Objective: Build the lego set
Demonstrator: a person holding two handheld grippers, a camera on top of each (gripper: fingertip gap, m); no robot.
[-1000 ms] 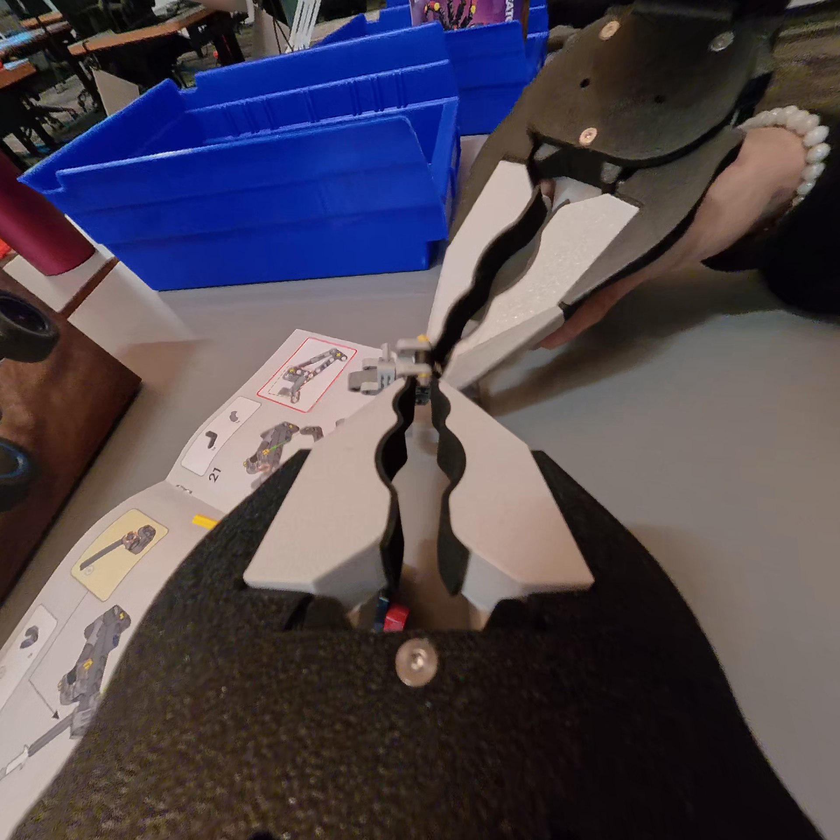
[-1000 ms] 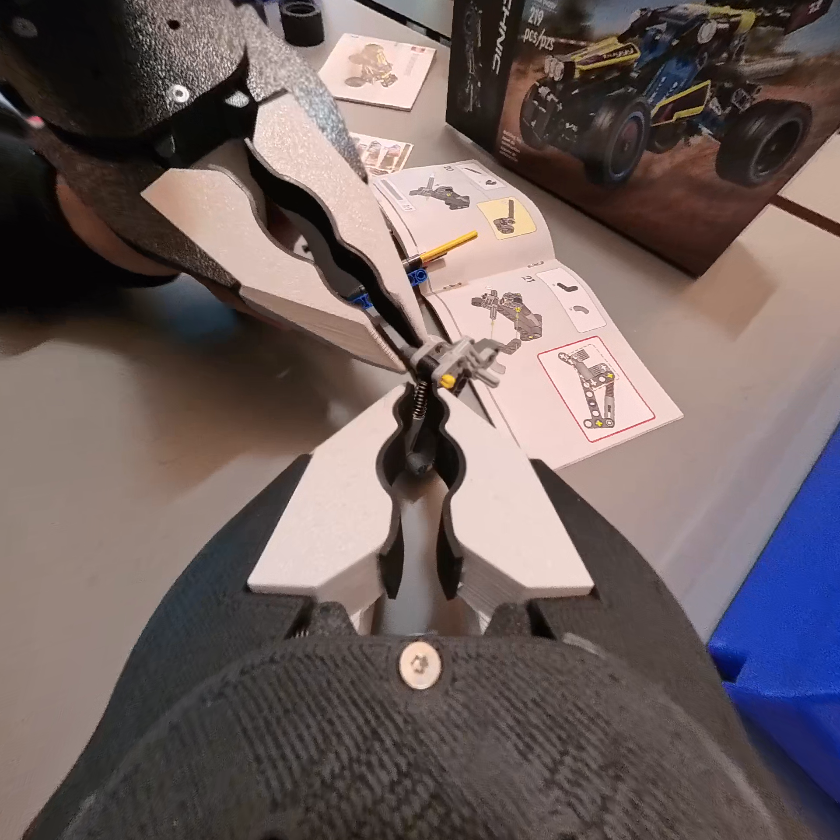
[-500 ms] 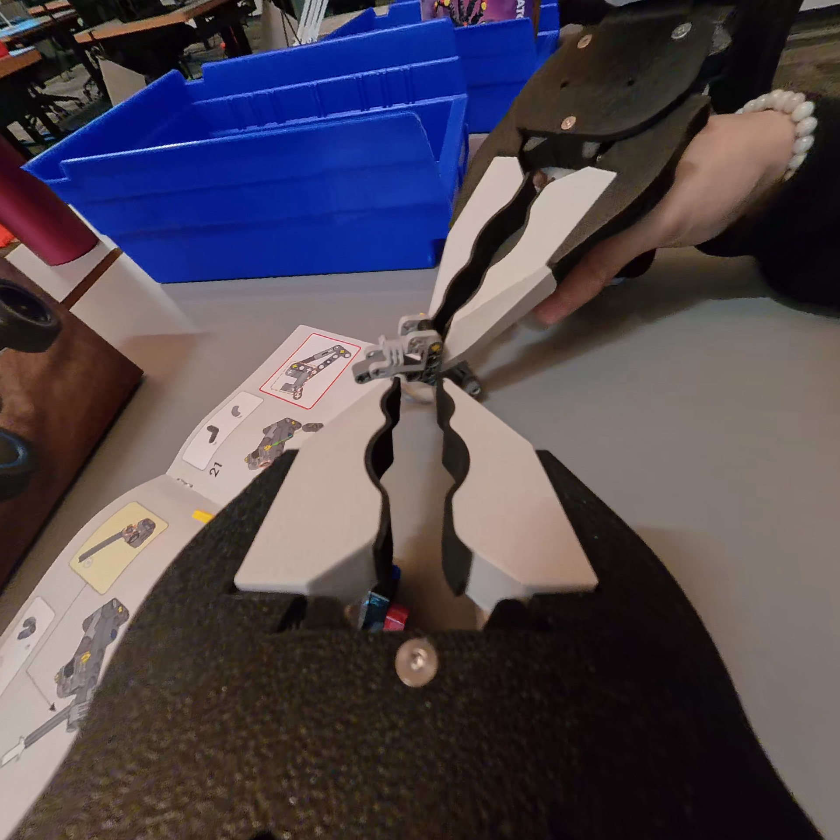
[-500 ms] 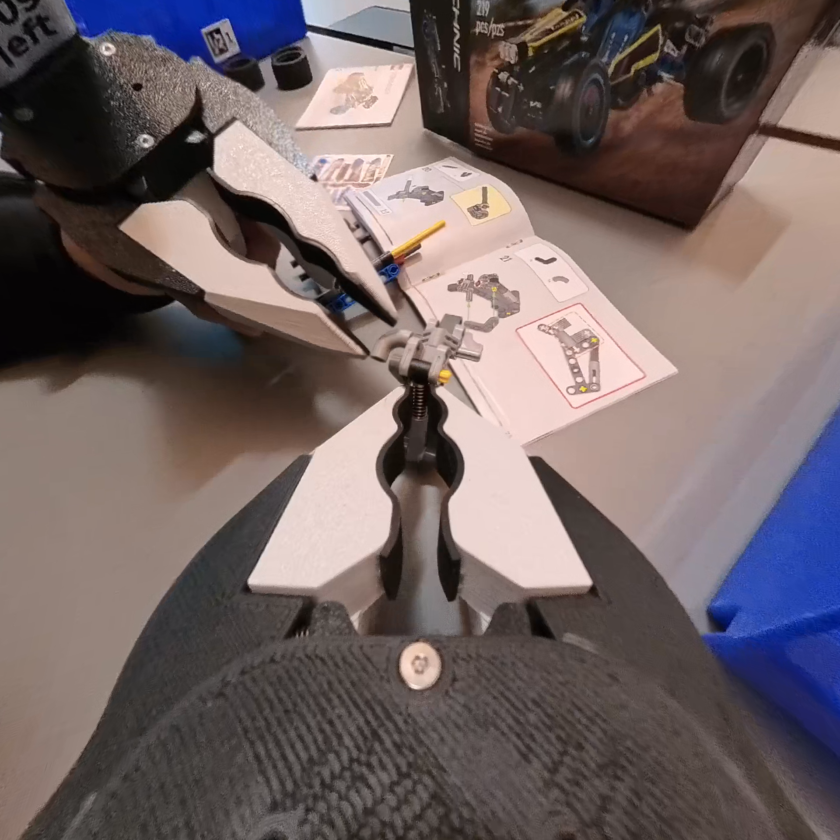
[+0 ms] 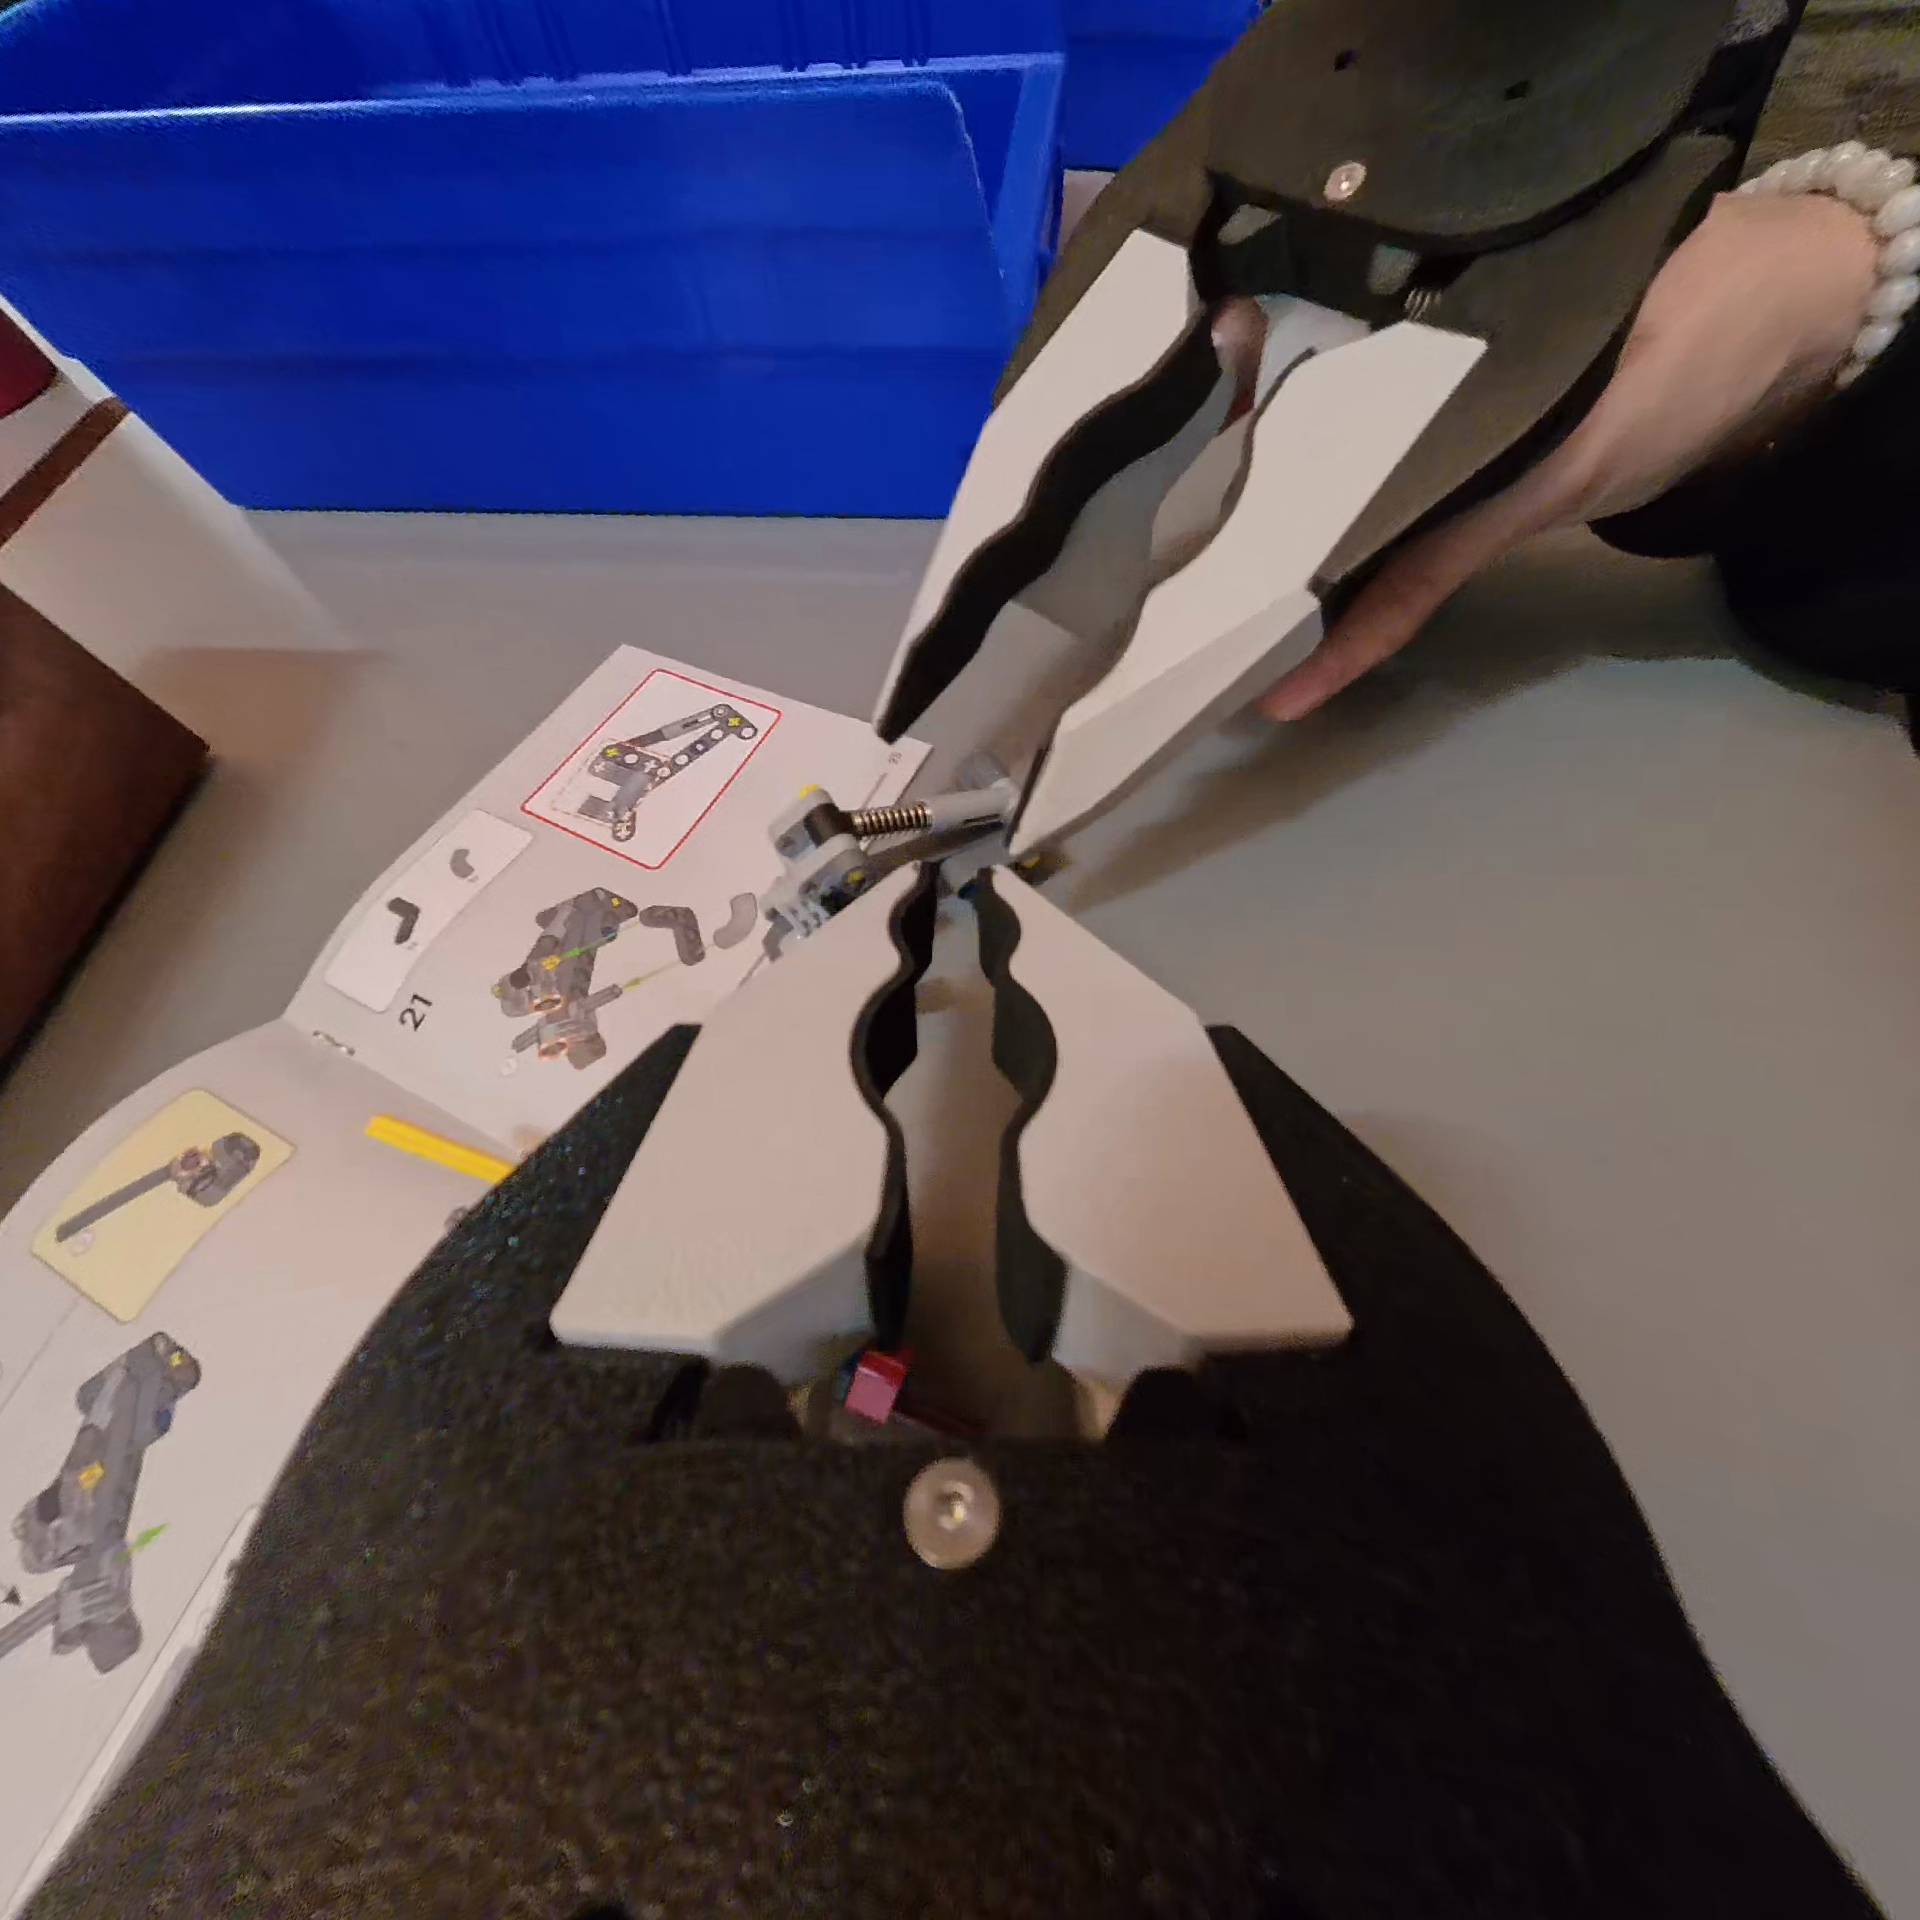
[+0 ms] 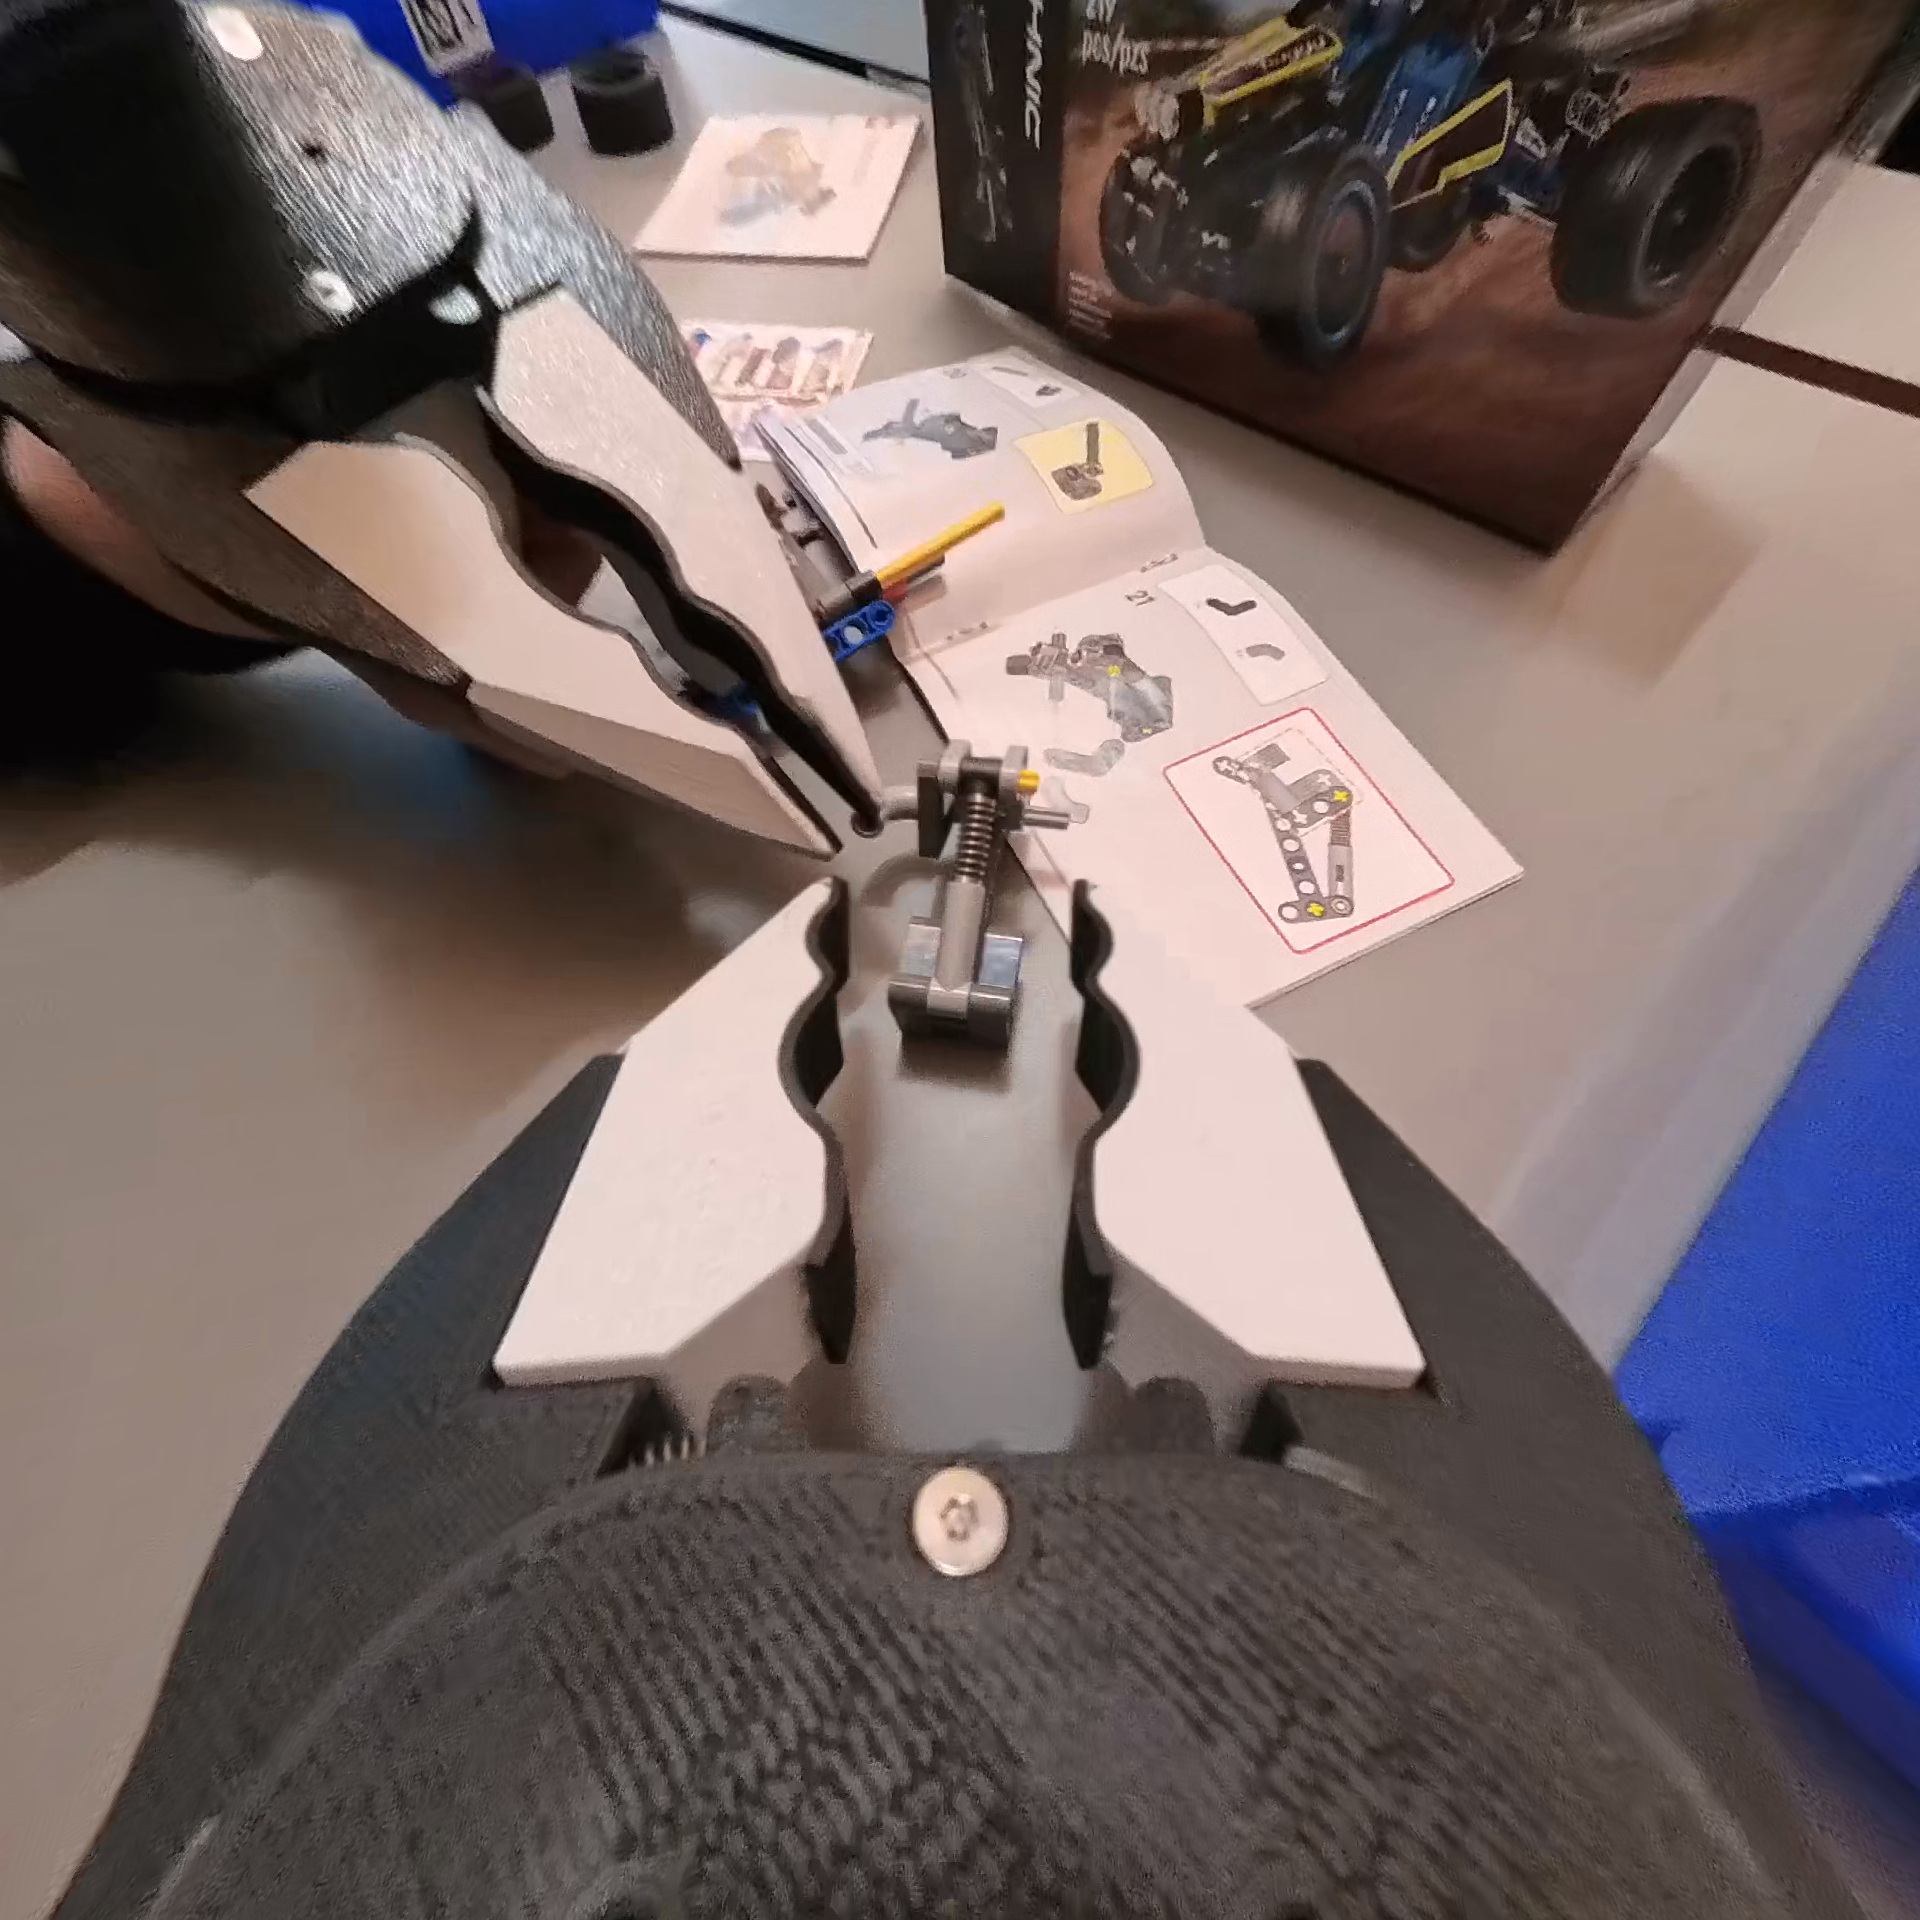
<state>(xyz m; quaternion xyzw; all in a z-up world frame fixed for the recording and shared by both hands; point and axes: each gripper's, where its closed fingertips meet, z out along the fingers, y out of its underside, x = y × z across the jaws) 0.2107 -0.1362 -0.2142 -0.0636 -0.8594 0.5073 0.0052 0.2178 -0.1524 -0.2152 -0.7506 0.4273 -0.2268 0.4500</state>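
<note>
A grey shock absorber with a metal spring and a yellow pin [image 6: 961, 883] lies on the grey table, partly on the open instruction booklet [image 6: 1299, 675]. My right gripper [image 6: 956, 894] is open and straddles it without holding it. My left gripper [image 6: 847, 826] comes in from the upper left, with its tips just beside the assembly's far end. Its jaws are nearly shut and a small blue piece [image 6: 736, 698] shows between them. In the left wrist view the assembly [image 5: 883, 826] lies just past my left gripper [image 5: 956, 883], between the spread fingers of the right gripper [image 5: 961, 779].
A yellow axle [image 6: 935, 540] and a blue connector [image 6: 860, 629] lie on the booklet. The set's box [image 6: 1403, 260] stands behind, with a leaflet [image 6: 779, 187] and black tyres [image 6: 623, 94] to its left. Blue bins [image 5: 520, 312] line the table's far edge. Both grippers' tips are close together, under 4 cm apart.
My right gripper has opened and let go of the shock absorber, which now lies on the table. My left gripper has come off it and sits beside it.
</note>
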